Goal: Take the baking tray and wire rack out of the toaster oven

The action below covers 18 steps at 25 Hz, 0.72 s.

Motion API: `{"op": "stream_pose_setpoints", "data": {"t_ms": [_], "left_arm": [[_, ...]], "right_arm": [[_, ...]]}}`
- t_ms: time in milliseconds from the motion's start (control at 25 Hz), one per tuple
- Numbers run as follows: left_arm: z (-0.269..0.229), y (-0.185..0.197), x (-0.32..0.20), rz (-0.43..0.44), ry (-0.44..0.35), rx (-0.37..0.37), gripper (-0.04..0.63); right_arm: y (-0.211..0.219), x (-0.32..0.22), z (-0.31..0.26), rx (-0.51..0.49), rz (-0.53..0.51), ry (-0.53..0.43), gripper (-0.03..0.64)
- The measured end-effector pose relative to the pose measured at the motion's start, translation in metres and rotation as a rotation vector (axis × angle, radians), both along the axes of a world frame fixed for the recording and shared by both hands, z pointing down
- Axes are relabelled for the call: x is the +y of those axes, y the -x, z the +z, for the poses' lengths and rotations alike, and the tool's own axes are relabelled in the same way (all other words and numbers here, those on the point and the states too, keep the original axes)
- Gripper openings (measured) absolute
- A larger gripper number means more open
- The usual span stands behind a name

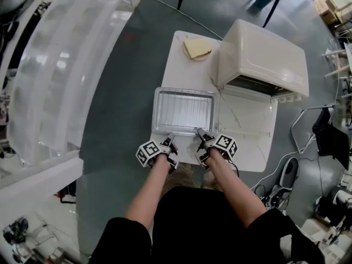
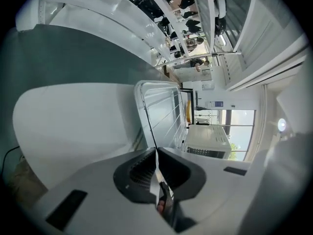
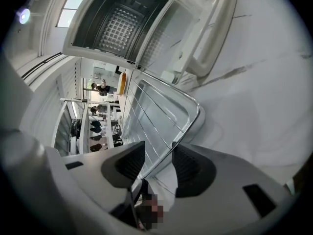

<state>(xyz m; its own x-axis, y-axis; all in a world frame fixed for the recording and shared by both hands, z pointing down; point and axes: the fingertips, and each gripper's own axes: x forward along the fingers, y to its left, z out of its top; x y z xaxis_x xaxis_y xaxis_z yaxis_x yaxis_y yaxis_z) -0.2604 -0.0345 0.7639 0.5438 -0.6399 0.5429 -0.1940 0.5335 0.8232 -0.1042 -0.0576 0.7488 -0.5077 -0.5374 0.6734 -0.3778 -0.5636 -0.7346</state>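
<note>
The baking tray (image 1: 156, 111) lies on the white table (image 1: 242, 153), left of the open oven door, with the wire rack (image 1: 184, 111) resting in it. Both grippers are at the tray's near edge. My left gripper (image 1: 169, 140) is shut on the rack's near wire, which runs as a thin line out from between the closed pads (image 2: 156, 156) to the rack (image 2: 164, 109). My right gripper (image 1: 201, 133) is open. The rack's rim wire (image 3: 188, 126) passes between its pads (image 3: 160, 163) without being pressed. The toaster oven (image 1: 264, 56) stands at the table's far right, its inside showing no tray or rack (image 3: 122, 23).
The oven door (image 1: 247, 114) lies folded down flat to the right of the tray, its handle (image 3: 215, 28) close by. A plate with a slice of bread (image 1: 197, 49) sits at the table's far end. A cable and gear lie on the floor at the right (image 1: 286, 175).
</note>
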Motion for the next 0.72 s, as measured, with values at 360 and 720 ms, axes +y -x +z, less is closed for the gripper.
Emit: {"op": "stream_pose_setpoints", "data": {"t_ms": [360, 720], "left_arm": [[-0.001, 0.005, -0.002, -0.046, 0.003, 0.005, 0.032], [-0.002, 0.011, -0.009, -0.044, 0.004, -0.007, 0.032]], "right_arm": [[0.004, 0.011, -0.002, -0.026, -0.039, 0.087, 0.199], [0.000, 0.012, -0.009, -0.005, -0.094, 0.086, 0.212]]}}
